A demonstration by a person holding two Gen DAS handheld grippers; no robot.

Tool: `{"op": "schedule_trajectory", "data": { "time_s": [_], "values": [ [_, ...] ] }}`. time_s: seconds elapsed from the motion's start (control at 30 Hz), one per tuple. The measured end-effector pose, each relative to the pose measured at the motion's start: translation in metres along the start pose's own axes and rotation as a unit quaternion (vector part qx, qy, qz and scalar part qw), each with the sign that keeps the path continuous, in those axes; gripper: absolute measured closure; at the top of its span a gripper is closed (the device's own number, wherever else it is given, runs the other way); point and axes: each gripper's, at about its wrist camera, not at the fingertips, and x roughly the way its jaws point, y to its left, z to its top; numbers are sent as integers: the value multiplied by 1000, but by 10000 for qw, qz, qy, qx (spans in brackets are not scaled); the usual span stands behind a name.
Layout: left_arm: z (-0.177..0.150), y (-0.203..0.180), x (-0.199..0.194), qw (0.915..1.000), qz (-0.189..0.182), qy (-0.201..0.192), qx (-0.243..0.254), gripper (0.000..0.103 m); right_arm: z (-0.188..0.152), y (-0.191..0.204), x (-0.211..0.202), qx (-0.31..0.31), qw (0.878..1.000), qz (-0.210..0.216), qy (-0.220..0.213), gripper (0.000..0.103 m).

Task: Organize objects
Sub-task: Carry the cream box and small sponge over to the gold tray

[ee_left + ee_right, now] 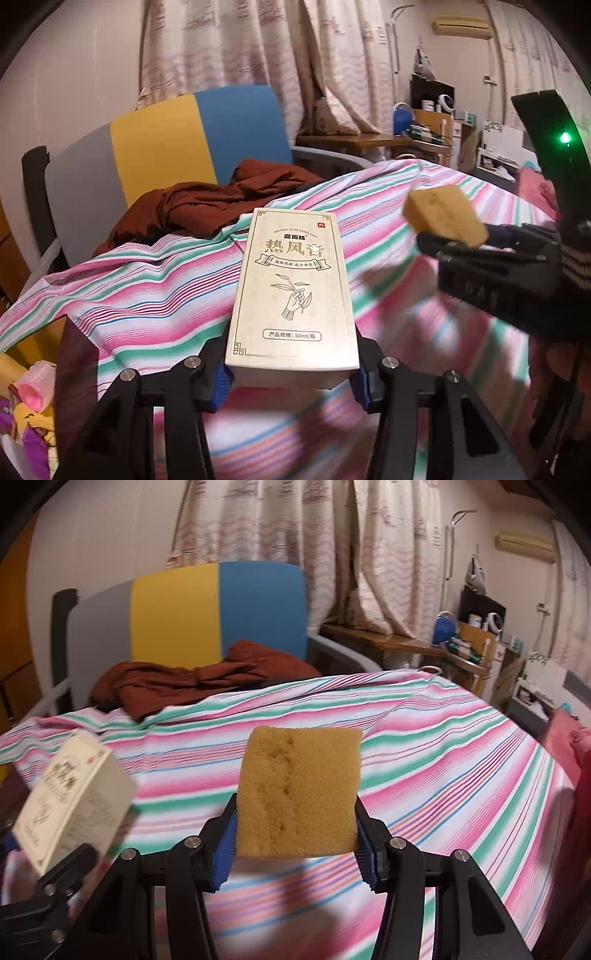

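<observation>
A cream carton (291, 295) with gold print is clamped at its near end between the blue pads of my left gripper (291, 384), held above the striped bedsheet (155, 291). A yellow-brown sponge (299, 794) is pinched at its lower sides by my right gripper (295, 845), also above the sheet. In the left wrist view the sponge (443, 218) and the right gripper (461, 245) show at the right. In the right wrist view the carton (74, 797) shows blurred at the left edge, with part of the left gripper below it.
A rust-brown garment (192, 683) lies crumpled at the far side of the striped bed. Behind it stands a grey, yellow and blue headboard (218, 609). A wooden side table (388, 638) with clutter is at the far right. Colourful small items (29, 413) lie low at the left.
</observation>
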Motion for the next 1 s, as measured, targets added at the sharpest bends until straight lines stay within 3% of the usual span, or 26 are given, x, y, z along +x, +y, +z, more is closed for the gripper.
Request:
{"op": "schedule_trajectory", "data": {
  "time_s": [0.27,0.47,0.7,1.0],
  "values": [
    [-21,27,-47,9984,-307,134,-449,52,-18,24,-38,127,9979,634,104,48],
    [-36,63,-86,9965,-196,4,-810,52,-19,60,-59,59,9925,1206,218,48],
    [-56,114,-133,9918,280,-189,-1231,52,-16,123,-91,-417,9775,2063,153,48],
    [-100,180,-175,9777,944,6,-1877,52,-23,195,-125,-1086,9496,2931,237,48]
  ]
}}
